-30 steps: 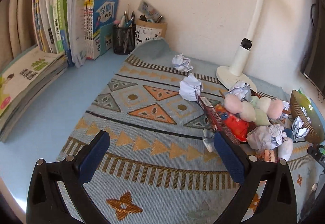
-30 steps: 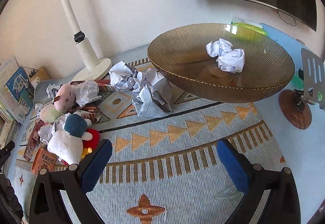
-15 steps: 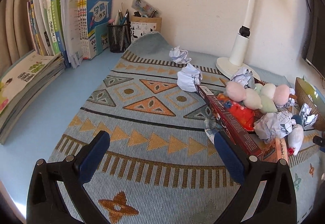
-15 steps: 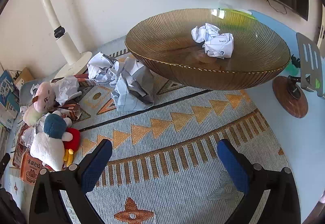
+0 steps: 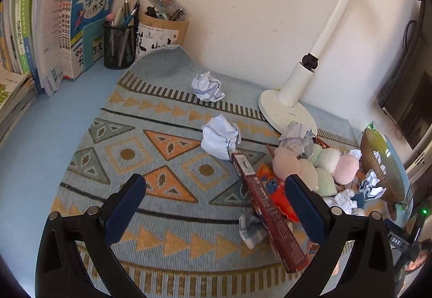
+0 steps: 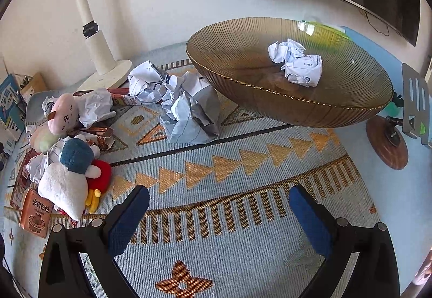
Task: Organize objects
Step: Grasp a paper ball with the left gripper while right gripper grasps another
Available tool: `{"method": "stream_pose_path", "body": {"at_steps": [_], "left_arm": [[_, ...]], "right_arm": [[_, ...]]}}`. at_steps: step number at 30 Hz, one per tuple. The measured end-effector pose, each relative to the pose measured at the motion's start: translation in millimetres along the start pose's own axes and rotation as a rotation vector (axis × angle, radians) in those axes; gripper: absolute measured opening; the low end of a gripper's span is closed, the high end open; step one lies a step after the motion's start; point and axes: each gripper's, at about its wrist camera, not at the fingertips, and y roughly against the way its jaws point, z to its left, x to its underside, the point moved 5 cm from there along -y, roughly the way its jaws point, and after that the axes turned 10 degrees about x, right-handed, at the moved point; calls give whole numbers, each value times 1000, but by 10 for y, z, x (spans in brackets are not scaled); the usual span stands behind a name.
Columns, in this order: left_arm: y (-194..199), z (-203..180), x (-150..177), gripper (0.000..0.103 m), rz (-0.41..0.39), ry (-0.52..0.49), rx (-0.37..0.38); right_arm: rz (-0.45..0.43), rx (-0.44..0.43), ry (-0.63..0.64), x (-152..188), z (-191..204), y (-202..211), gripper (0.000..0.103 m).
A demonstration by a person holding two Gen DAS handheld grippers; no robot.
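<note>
Jaws of the left gripper [image 5: 214, 202] gape empty above the mat; reaching for the nearer paper ball [image 5: 220, 139] could snag the long red box [image 5: 266, 210] beside it. Right gripper [image 6: 219, 213], equally spread and empty, faces the bowl [image 6: 348, 106] holding crumpled paper [image 6: 297, 61]; loose wads [image 6: 186, 106] crowd its rim and could scatter.

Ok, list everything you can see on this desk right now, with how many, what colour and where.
Bowl: one, amber, right side of mat.
Paper balls: two white in bowl; several more loose on mat.
Soft toys: a few, pastel pink, green, white and blue, in a heap left of the bowl.
Red box: one, long, beside the toys.
Lamp: one, white, by wall.
Pen pots: two, far corner.
Books: many, far left.
Mat: one, blue and orange.
Left tongs: open.
Right tongs: open.
</note>
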Motion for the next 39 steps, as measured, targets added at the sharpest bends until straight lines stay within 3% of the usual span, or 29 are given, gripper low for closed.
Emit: {"method": "stream_pose_path", "body": {"at_steps": [4,8,10,13,15,17,18,20,27,33,37,38,39], "left_arm": [[-464,47,-264,102,42,-2,-13],[-862,106,-286,99,97,25,-1],[-962,126,-264,96,107,37,14],[-1030,134,-210,77,118,47,33],[-1035,129,-213,66,113,44,37],[-1063,110,-187,43,126,40,38],[-1058,96,-183,43,120,35,37],[-997,56,-192,42,83,17,36],[-719,0,-120,42,13,11,52],[-75,15,170,42,-34,55,67],[207,23,415,42,-67,76,23],[231,49,453,42,-78,71,-4],[310,106,533,42,-84,66,-22]], "right_arm": [[16,-67,5,-30,40,7,103],[50,-166,-66,-166,103,-80,103],[66,-171,-109,-260,144,-172,103],[105,-162,-171,-357,180,-397,100],[81,-141,-179,-443,204,-422,93],[80,-174,-182,-482,261,-463,83],[74,-160,-173,-492,275,-462,68],[72,-207,-159,-471,325,-444,51],[-9,-323,-34,-244,500,19,50],[-35,-321,35,198,334,460,50],[-42,-339,53,363,160,668,52],[-48,-330,67,397,140,705,54],[-52,-315,79,429,125,724,63]]}}
